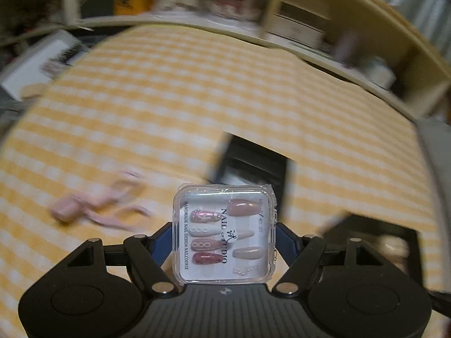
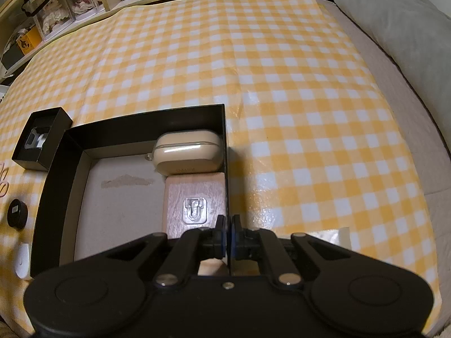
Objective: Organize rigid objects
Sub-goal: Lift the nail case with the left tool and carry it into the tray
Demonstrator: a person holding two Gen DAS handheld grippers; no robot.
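Observation:
My left gripper point(image 1: 224, 232) is shut on a clear plastic nail box point(image 1: 224, 233) of press-on nails and holds it above the yellow checked cloth point(image 1: 183, 98); this view is blurred by motion. My right gripper point(image 2: 228, 225) is shut on the right wall of a large black box point(image 2: 227, 152). Inside that box lie a beige earbud case point(image 2: 187, 152) at the far right corner and a pale pink square case point(image 2: 196, 200) in front of it. The left wrist view shows a small black box point(image 1: 253, 163) beyond the nail box.
A small open black box point(image 2: 41, 138), a round black object point(image 2: 17, 214) and a white item point(image 2: 22, 259) lie left of the large box. A pink ribbon bow point(image 1: 95, 205) lies on the cloth. Shelves point(image 2: 84, 0) line the far edge; a grey pillow point(image 2: 394, 28) lies right.

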